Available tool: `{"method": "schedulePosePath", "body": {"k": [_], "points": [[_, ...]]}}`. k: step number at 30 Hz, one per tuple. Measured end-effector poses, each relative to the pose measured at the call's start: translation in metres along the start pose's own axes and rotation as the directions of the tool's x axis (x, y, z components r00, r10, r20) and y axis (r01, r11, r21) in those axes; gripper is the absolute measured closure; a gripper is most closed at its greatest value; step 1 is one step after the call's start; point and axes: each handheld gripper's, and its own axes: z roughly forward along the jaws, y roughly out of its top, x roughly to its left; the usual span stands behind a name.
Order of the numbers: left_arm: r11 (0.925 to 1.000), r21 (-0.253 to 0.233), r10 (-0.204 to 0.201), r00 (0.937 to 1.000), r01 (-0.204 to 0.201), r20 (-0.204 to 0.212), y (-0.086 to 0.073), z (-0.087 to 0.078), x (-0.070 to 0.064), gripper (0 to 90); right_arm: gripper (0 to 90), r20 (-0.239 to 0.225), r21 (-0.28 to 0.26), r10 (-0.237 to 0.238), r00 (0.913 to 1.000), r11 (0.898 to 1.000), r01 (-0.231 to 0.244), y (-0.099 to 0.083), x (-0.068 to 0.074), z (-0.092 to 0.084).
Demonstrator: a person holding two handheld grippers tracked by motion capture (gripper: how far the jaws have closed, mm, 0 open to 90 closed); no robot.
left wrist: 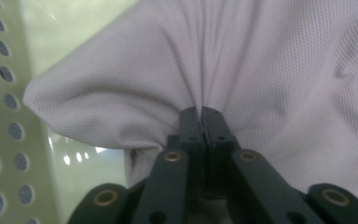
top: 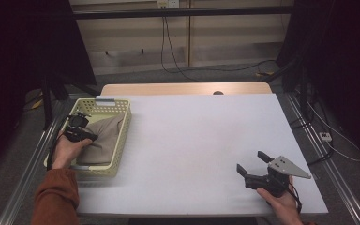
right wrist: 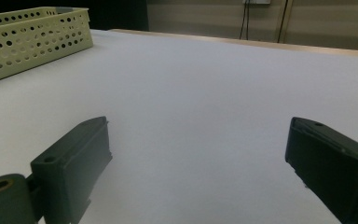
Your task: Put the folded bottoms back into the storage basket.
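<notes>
one cloth (left wrist: 242, 65), one basket (top: 122, 136), two tongs

A beige cloth (top: 102, 139) of fine mesh weave lies crumpled inside the pale green perforated basket (top: 122, 136) at the table's left edge. One fold of it is gathered into creases and pinched up.

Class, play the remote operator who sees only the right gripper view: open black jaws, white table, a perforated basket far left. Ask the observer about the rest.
Operator: Anything in the basket?
Observer: A beige cloth lies inside.
Operator: Where is the left gripper?
Observer: In the basket, pinching a fold of that cloth.
Operator: Is my right gripper near it?
Observer: No, it sits at the table's opposite near corner.
</notes>
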Motion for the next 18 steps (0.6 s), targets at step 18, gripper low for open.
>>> {"method": "schedulePosePath", "body": {"k": [18], "points": [[0.9984,-0.021,-0.055,0.9956,0.053,-0.076,0.004,0.01,0.014,82.2,6.3,0.004,0.0,0.009,0.9999,1.0,-0.009,0.0,-0.001,0.001]]}}
